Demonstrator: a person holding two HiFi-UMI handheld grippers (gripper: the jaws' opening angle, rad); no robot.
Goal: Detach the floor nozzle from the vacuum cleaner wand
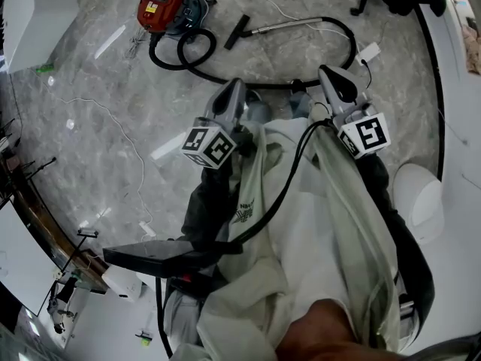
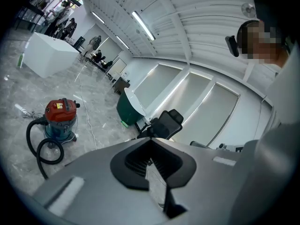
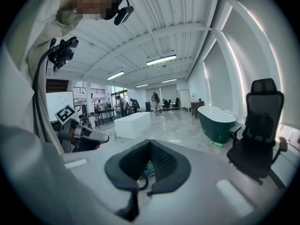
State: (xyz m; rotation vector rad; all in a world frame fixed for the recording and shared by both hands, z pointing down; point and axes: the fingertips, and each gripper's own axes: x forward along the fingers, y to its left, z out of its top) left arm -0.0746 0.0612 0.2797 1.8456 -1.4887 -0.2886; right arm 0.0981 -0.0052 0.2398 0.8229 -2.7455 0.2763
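Well, both grippers, left point(image 1: 235, 89) and right point(image 1: 328, 72), are shut and empty, held back, likely idle, as the nozzle point(image 1: 237, 31) lies well ahead on the floor point(image 1: 113, 111) — on its wand point(image 1: 284, 26)

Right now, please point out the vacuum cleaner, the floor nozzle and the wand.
vacuum cleaner point(image 1: 159, 4): head view, red body.
floor nozzle point(image 1: 237, 31): head view, black bar.
wand point(image 1: 285, 25): head view, metal tube.

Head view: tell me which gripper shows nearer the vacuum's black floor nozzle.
The left gripper, at picture left: its tip lies closest below the floor nozzle. The right gripper sits farther right, beside the bend of the hose.
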